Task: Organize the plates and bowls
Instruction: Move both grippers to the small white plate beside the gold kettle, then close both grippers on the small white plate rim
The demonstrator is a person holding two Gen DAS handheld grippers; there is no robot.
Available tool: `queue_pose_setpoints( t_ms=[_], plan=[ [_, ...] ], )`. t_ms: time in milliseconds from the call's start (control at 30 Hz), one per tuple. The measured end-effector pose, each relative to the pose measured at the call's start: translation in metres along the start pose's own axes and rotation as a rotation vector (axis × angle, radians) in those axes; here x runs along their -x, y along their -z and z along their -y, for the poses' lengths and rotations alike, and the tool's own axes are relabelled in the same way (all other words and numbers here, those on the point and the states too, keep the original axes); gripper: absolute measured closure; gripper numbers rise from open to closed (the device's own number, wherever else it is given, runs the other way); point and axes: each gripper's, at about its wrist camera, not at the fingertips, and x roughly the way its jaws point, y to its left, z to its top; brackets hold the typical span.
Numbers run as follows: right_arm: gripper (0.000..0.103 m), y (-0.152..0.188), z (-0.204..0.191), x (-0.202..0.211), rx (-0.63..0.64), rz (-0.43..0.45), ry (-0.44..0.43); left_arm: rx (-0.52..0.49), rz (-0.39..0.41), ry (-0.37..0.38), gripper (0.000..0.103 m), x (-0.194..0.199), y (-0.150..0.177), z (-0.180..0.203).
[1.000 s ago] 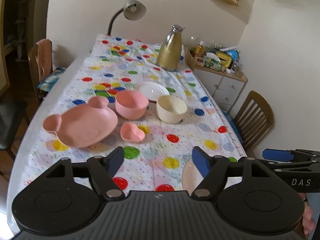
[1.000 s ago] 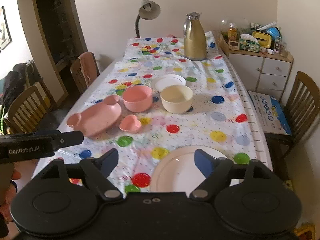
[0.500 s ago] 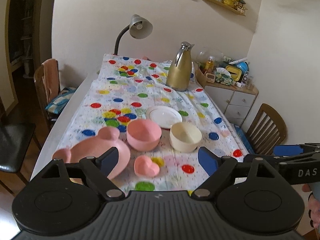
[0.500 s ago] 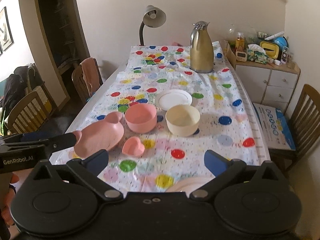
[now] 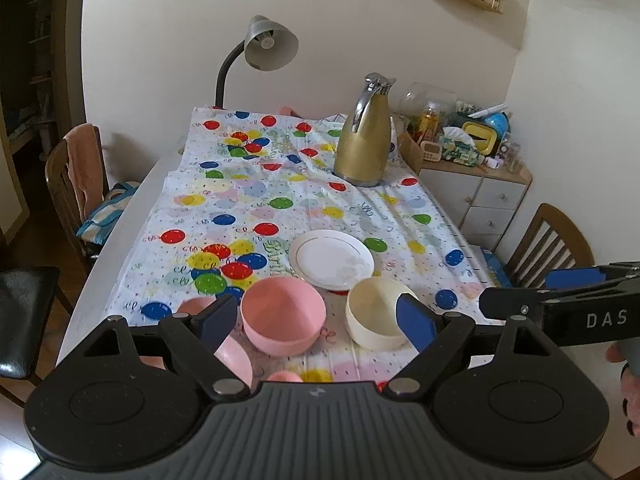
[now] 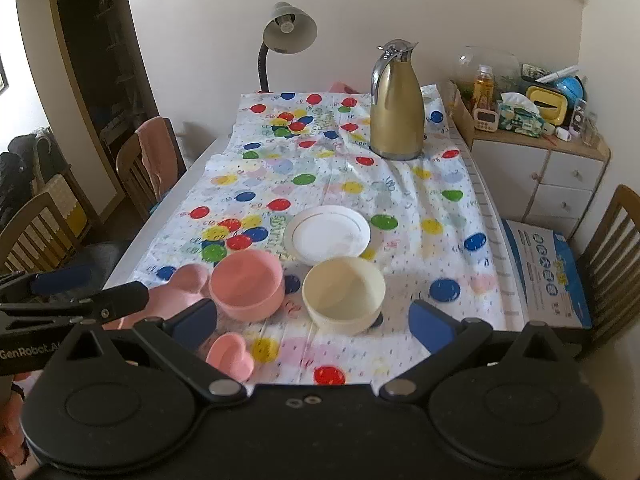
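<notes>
On the balloon-print tablecloth stand a pink bowl (image 5: 283,317) (image 6: 247,283), a cream bowl (image 5: 374,312) (image 6: 343,294) to its right, and a small white plate (image 5: 331,259) (image 6: 326,234) behind them. A pink bear-shaped plate (image 6: 176,286) and a small pink heart dish (image 6: 231,355) lie at the near left, partly hidden by fingers. My left gripper (image 5: 316,326) is open and empty, raised short of the two bowls. My right gripper (image 6: 314,326) is open and empty, short of the cream bowl.
A gold thermos jug (image 5: 363,134) (image 6: 396,100) and a desk lamp (image 6: 286,40) stand at the table's far end. A cluttered white cabinet (image 6: 536,168) is at the right, with wooden chairs (image 6: 614,264) on both sides of the table.
Both grippers have moved forward and tilted up over the table. The large white plate near the front edge has dropped out of view. The bowls now sit close in front of the fingers.
</notes>
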Motion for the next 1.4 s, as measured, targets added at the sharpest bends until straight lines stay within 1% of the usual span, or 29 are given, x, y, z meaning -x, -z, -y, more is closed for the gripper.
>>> queue_pose_setpoints(
  t_ms=[233, 500, 633, 800, 967, 1033, 1100, 1133, 1267, 1400],
  plan=[
    [0.001, -0.033, 0.017, -0.037, 0.016, -0.021, 0.001, -0.012, -0.03, -0.012, 0.016, -0.049, -0.028, 0.001],
    [0.001, -0.065, 0.043, -0.091, 0.012, -0.055, 0.008, -0.035, -0.056, -0.048, 0.016, -0.109, -0.053, 0.003],
    [0.001, -0.075, 0.054, -0.121, 0.019, -0.085, 0.002, -0.04, -0.086, -0.047, 0.016, -0.141, -0.063, 0.0],
    [0.002, -0.087, 0.063, -0.158, 0.04, -0.116, -0.008, -0.033, -0.145, -0.046, 0.016, -0.184, -0.074, -0.007],
    [0.004, -0.096, 0.072, -0.2, 0.047, -0.16, -0.013, -0.001, -0.2, -0.052, 0.016, -0.227, -0.082, -0.018],
    [0.007, -0.098, 0.075, -0.216, 0.043, -0.183, -0.02, 0.011, -0.217, -0.047, 0.016, -0.241, -0.084, -0.021],
    [0.008, -0.099, 0.081, -0.235, 0.035, -0.212, -0.023, 0.026, -0.232, -0.059, 0.016, -0.256, -0.086, -0.025],
    [0.01, -0.1, 0.083, -0.241, 0.031, -0.221, -0.023, 0.034, -0.243, -0.057, 0.016, -0.265, -0.085, -0.027],
    [0.013, -0.099, 0.094, -0.271, -0.001, -0.26, -0.022, 0.059, -0.287, -0.052, 0.016, -0.293, -0.083, -0.032],
    [0.015, -0.096, 0.103, -0.295, -0.036, -0.3, -0.044, 0.084, -0.328, -0.045, 0.016, -0.315, -0.077, -0.035]
  ],
)
